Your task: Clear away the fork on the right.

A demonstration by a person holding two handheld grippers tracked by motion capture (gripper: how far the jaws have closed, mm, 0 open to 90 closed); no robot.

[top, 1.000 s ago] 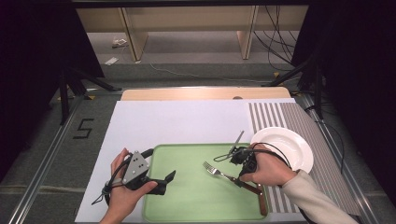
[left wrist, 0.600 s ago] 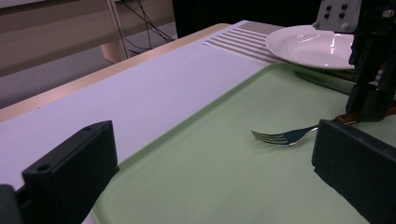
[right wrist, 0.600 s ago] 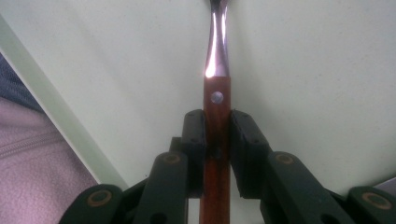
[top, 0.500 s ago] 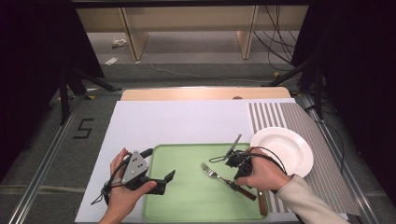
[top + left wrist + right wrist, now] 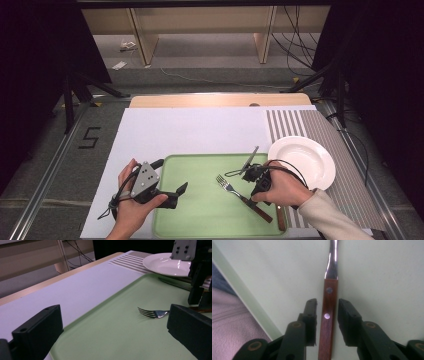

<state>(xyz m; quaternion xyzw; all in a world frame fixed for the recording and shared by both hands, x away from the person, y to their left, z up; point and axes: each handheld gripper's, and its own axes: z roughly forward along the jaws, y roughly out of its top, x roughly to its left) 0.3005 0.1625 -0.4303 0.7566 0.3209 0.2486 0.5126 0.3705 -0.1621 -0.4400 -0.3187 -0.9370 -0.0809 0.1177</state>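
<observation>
A fork [image 5: 231,189] with a brown wooden handle lies on the green tray [image 5: 200,165], tines pointing away to the left. My right gripper [image 5: 256,196] points down over the handle. Its jaws have just been opening. In the right gripper view the handle [image 5: 328,315] lies between the fingertips [image 5: 311,312] with a gap on each side, so my right gripper [image 5: 327,307] is open. My left gripper [image 5: 177,195] rests at the tray's left rim, open and holding nothing. Its own view looks across the tray [image 5: 120,340] at the fork [image 5: 152,313] and the right gripper [image 5: 197,290].
A white plate [image 5: 301,161] sits on a striped mat [image 5: 345,145] right of the tray. A second brown handle [image 5: 281,220] lies just off the tray's right rim, partly under the right hand. A white sheet [image 5: 200,130] covers the table beyond the tray.
The right hand has shifted slightly toward the near edge over the fork's handle. The fork stays flat on the tray. The left hand has not moved.
</observation>
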